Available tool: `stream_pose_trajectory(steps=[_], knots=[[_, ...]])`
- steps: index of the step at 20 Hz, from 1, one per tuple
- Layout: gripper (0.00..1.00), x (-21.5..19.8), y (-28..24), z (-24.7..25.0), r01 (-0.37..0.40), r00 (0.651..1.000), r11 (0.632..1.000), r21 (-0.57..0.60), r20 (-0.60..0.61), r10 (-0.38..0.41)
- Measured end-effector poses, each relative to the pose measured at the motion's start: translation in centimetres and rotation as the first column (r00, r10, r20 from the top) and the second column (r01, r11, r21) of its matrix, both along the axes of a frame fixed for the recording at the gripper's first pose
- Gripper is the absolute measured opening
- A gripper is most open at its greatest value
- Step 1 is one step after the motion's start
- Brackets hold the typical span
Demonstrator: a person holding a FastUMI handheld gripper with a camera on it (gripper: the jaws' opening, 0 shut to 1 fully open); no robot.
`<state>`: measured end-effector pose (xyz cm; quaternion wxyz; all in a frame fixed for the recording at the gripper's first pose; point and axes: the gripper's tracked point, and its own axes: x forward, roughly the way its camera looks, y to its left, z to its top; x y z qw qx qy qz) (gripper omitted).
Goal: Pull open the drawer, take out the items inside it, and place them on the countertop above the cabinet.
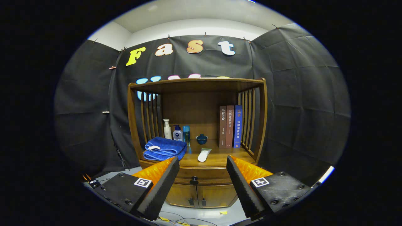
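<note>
A wooden cabinet [201, 175] stands ahead of me against the black cloth wall. Its drawer [201, 179] is closed, and the dark round knob [194, 180] sits between and beyond my fingertips. The countertop [220, 157] above the drawer carries a white tube [204, 154] lying flat near its front. My gripper [203, 163] is open, well short of the cabinet, with nothing between its fingers [163, 185]. The inside of the drawer is hidden.
On the countertop lie folded blue towels [165, 148] at the left, three bottles [176, 131] behind them, a small blue lidded cup [201, 138] and three upright books [230, 126] at the right. Slatted sides and a top board enclose it. Two lower doors [198, 196] sit under the drawer.
</note>
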<state>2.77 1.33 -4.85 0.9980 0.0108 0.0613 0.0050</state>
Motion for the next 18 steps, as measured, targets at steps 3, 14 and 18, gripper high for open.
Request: stream_pose_trajectory(steps=[3,14,18], knots=[[0.99,0.06,-0.36,-0.2,0.007,1.0,1.0,-0.003,-0.006,-0.007],[0.99,0.21,-0.56,-0.24,0.012,1.0,1.0,-0.008,-0.01,-0.012],[0.99,0.19,-0.71,-0.13,0.013,1.0,1.0,0.001,-0.006,-0.013]])
